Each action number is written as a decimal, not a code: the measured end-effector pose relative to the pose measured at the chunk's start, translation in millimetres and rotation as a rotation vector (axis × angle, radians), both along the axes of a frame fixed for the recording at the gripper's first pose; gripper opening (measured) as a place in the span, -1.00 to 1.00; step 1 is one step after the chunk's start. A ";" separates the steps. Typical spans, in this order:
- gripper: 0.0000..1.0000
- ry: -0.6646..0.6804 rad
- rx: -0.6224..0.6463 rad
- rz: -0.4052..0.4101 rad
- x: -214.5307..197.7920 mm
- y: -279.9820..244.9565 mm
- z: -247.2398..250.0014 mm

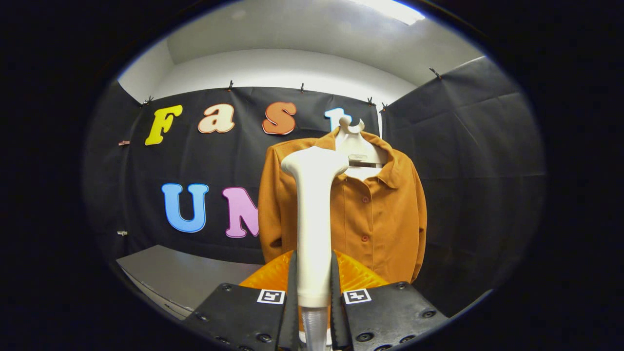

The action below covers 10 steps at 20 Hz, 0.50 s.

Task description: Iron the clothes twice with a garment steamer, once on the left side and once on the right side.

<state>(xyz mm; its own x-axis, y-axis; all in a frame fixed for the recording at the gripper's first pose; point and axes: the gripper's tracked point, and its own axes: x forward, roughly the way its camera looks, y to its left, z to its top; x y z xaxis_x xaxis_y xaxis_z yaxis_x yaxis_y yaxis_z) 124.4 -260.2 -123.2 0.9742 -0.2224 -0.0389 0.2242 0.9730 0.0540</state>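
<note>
Hand-held gripper (313,287) clamped around upright steamer (312,219)

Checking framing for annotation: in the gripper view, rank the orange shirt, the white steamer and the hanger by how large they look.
1. Orange shirt.
2. White steamer, held between the claw fingers; its nearness inflates it.
3. Hanger, mostly hidden.

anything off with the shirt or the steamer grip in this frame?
Nothing stands out. The gripper is shut on the steamer, which stands upright between the fingers. Beyond it the orange shirt hangs straight on its hanger, buttoned, no spills or damage.
</note>
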 end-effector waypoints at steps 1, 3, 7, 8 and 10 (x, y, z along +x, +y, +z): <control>-0.42 0.018 0.005 -0.001 2.0 -3.1 -9.2; -0.42 0.053 0.010 0.007 6.2 -5.5 -26.8; -0.42 0.089 0.020 0.023 5.0 -4.5 -49.8; -0.42 0.101 0.026 0.025 3.6 -3.0 -56.5; -0.42 0.127 0.034 0.024 -1.0 -1.6 -70.7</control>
<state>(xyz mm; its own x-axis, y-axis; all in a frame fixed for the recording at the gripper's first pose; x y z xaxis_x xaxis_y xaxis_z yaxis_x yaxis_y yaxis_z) 123.5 -261.8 -193.8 0.9659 -0.1958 -0.1693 0.2085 0.9762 0.0601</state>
